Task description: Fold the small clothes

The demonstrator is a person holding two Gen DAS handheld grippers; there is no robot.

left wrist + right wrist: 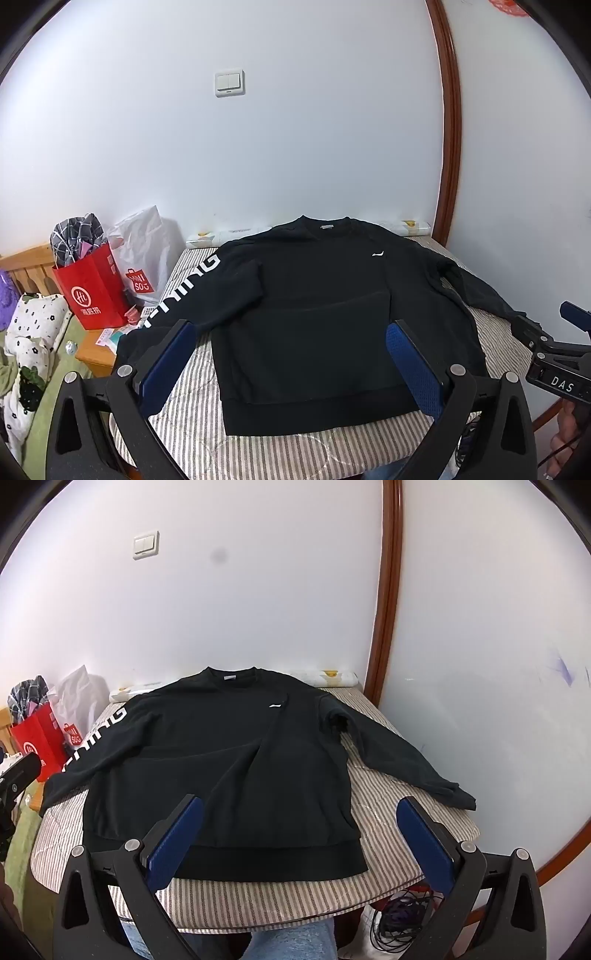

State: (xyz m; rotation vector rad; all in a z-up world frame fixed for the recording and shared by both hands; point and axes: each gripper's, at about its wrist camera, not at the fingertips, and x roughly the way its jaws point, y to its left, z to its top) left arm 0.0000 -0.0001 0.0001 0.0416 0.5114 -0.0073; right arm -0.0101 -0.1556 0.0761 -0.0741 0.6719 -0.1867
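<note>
Both tools agape above sweatshirt

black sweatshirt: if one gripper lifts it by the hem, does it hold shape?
Probably not. The black sweatshirt lies limp with creases, so it would likely drape and sag. Its sleeve trails loose, apt to dangle. Both the left gripper and the right gripper are open.

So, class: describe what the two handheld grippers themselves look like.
Both the left gripper and right gripper have black angular frames with silver round bolts and flat blue textured fingers. The right one's body bears white letters "DAS".
</note>
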